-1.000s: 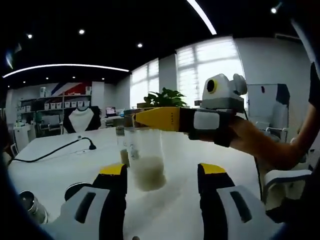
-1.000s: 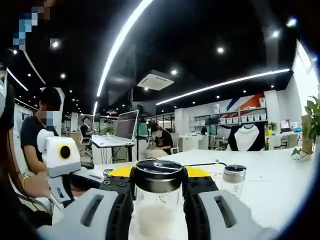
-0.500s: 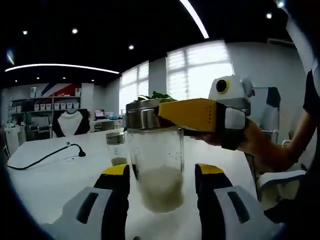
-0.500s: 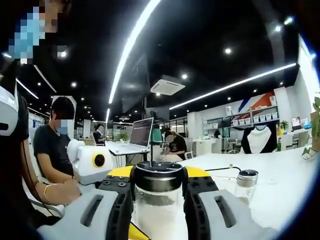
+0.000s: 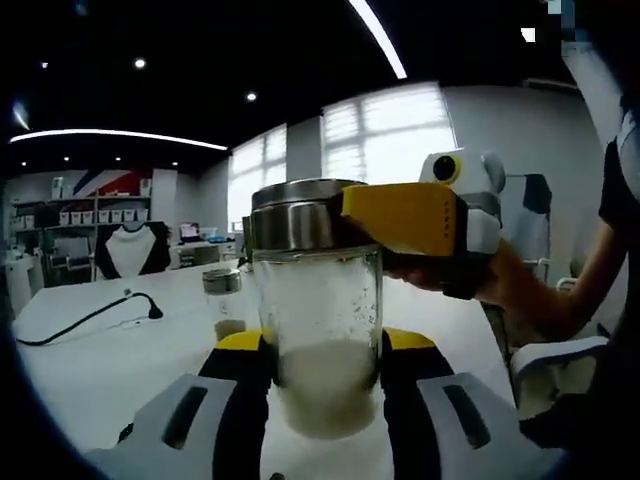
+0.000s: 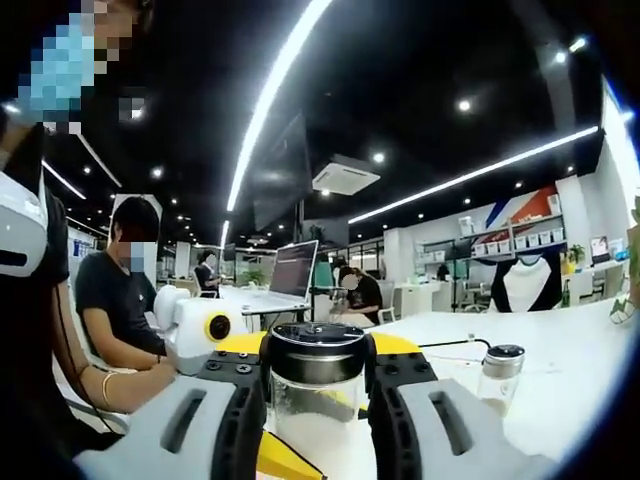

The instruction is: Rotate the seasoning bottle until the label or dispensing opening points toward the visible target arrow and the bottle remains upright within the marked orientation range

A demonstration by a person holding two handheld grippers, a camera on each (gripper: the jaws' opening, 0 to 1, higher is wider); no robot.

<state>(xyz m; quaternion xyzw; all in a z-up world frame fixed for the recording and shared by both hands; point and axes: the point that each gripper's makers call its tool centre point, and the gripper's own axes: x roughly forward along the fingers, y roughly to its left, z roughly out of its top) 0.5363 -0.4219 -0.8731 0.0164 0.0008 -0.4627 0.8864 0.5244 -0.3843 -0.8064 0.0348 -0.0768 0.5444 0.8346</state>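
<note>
Both tongs pinch the seasoning bottle [image 5: 318, 320], the left gripper [image 5: 318, 350] closing its jaws on the glass body low down, the right gripper [image 6: 317, 375] clamping just under the metal lid [image 5: 295, 212], with a second shaker [image 6: 497, 375] beyond on the white table [image 5: 90, 360].

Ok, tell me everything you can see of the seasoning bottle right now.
The seasoning bottle is clear glass, upright, with white granules filling its bottom and a steel collar under a black lid. The right gripper clamps its neck; the left gripper brackets its lower body. No label or arrow shows.
</note>
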